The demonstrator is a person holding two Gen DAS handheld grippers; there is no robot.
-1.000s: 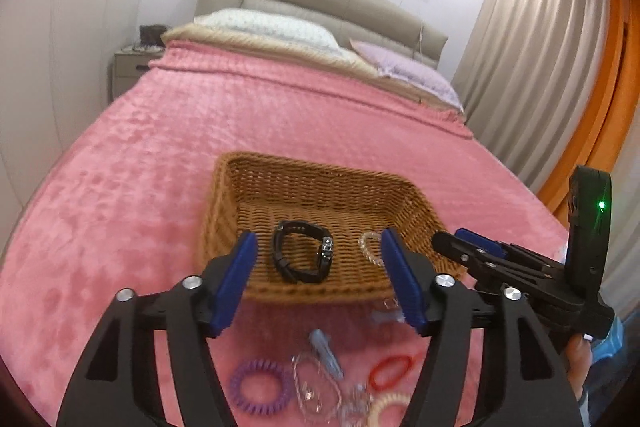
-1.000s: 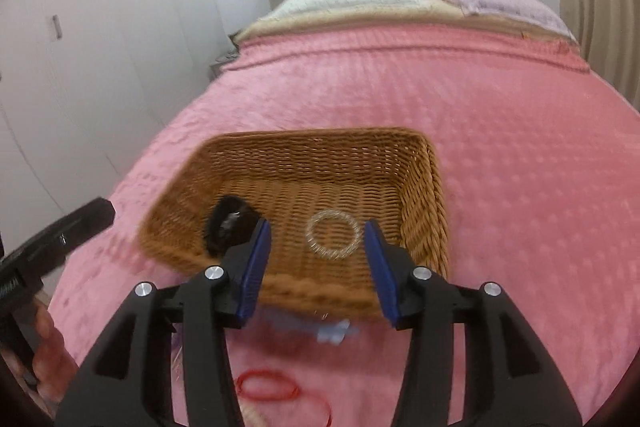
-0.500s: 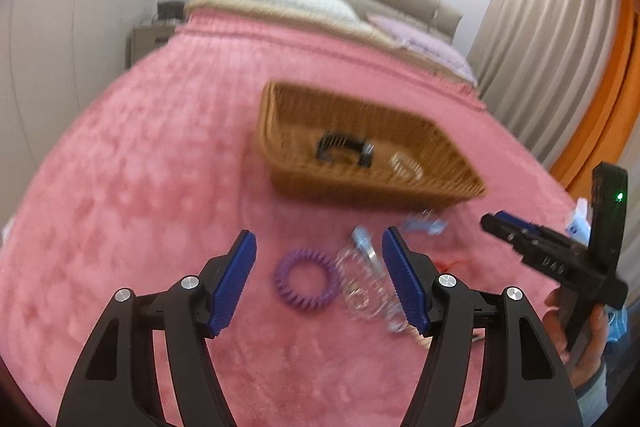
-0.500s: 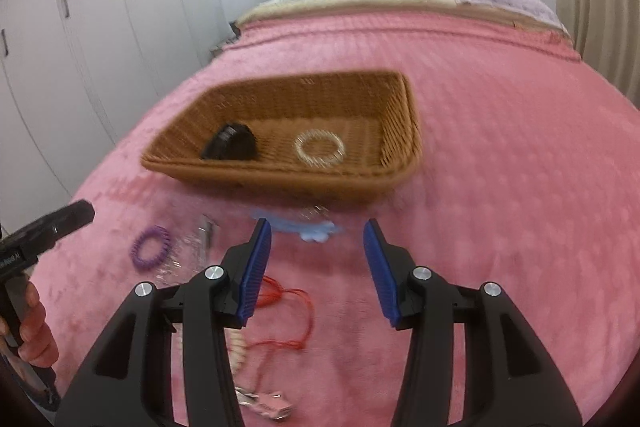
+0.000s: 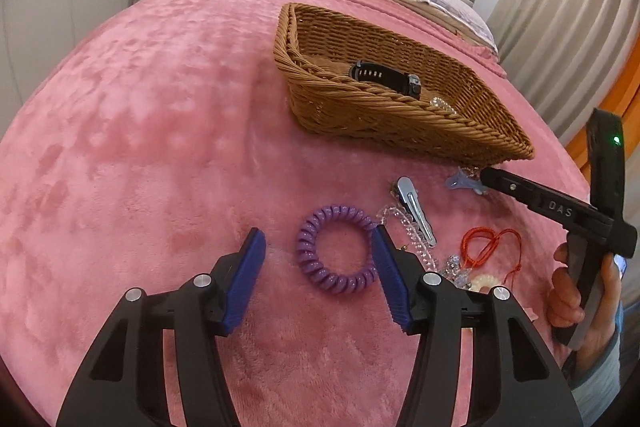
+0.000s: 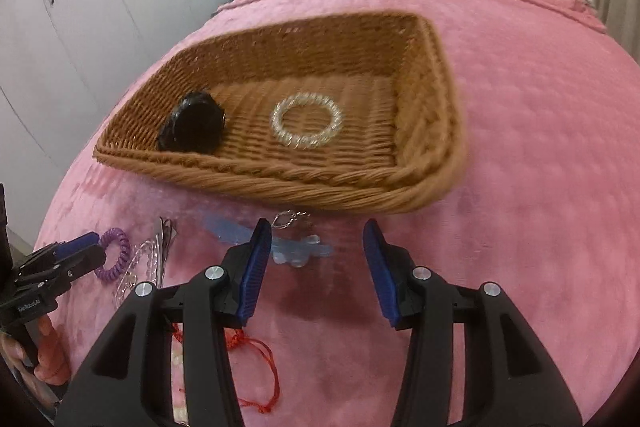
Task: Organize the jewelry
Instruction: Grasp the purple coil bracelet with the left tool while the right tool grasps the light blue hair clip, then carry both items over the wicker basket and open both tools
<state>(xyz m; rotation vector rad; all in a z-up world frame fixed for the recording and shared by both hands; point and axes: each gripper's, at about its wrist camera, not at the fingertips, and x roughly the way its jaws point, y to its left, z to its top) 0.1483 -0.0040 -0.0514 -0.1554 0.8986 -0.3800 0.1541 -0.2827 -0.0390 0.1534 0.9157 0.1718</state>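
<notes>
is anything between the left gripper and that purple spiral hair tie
Nothing visible. The open left gripper faces the purple spiral hair tie directly, its right finger at the tie's edge. A clear bead strand and silver hair clip lie just to the right.

We have drawn both grippers back from the basket [image 5: 400, 115]; our left gripper [image 5: 318, 277] now straddles the purple coil [image 5: 338, 253].

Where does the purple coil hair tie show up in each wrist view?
Left wrist: the purple coil hair tie lies low in the centre, on the blanket between the open left gripper fingers.
Right wrist: it sits at the far left, small, beside the left gripper's tip.
Shared landmark: the wicker basket.
</notes>
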